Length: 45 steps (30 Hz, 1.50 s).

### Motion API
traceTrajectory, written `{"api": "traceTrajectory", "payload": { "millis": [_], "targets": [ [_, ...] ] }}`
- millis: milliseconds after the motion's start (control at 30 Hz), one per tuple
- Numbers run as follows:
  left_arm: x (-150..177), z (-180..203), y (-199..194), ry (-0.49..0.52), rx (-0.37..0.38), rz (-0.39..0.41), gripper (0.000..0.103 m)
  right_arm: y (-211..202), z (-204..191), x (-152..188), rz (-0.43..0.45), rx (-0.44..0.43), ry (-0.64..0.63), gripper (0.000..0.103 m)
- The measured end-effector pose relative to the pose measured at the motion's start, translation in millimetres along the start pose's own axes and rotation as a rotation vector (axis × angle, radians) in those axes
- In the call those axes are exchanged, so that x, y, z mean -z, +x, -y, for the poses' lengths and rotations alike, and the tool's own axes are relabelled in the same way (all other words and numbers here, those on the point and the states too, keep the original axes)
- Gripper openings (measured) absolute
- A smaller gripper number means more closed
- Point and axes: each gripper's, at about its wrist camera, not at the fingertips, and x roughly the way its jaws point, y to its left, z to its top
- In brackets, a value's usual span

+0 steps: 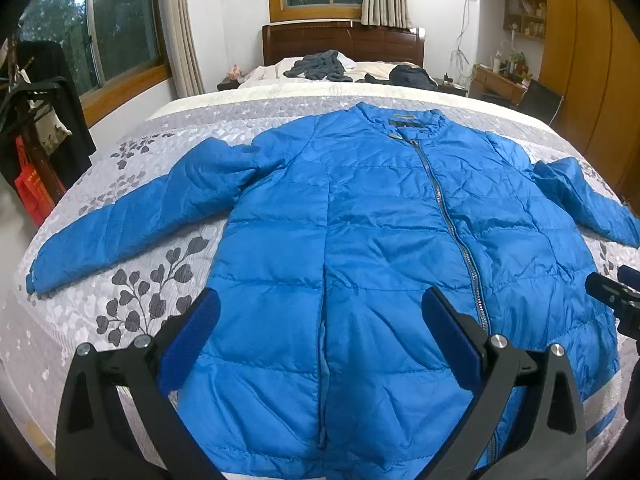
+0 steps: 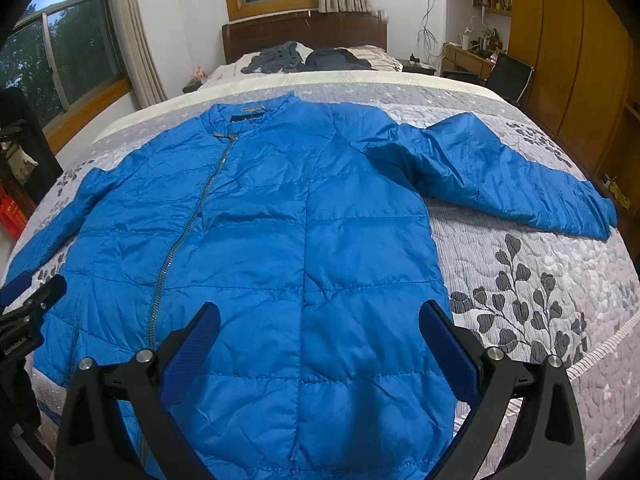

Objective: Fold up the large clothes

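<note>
A blue puffer jacket (image 1: 360,240) (image 2: 248,232) lies flat, front up and zipped, on the bed, collar toward the headboard and both sleeves spread out sideways. My left gripper (image 1: 320,308) hovers open above the jacket's left half near the hem, nothing between its blue-padded fingers (image 1: 192,336). Over the jacket's right half near the hem hangs my right gripper (image 2: 320,316), also open and holding nothing. Each gripper shows at the edge of the other's view: the right one (image 1: 616,300), the left one (image 2: 28,304).
The bed's grey quilt with leaf print (image 2: 540,280) surrounds the jacket. Dark clothes (image 1: 320,66) are heaped by the wooden headboard (image 1: 344,40). A clothes rack (image 1: 36,120) stands left of the bed, a wooden wardrobe (image 2: 572,60) and desk on the right.
</note>
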Motion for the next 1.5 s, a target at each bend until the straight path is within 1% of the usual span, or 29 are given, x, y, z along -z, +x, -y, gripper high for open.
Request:
{"api": "traceTrajectory", "payload": {
  "millis": [1500],
  "targets": [
    [3.2,-3.2,-3.2,-0.005,-0.015,0.006,0.100,0.5,1.7,-0.7,0.000,0.008,0.005,0.099]
  ]
}}
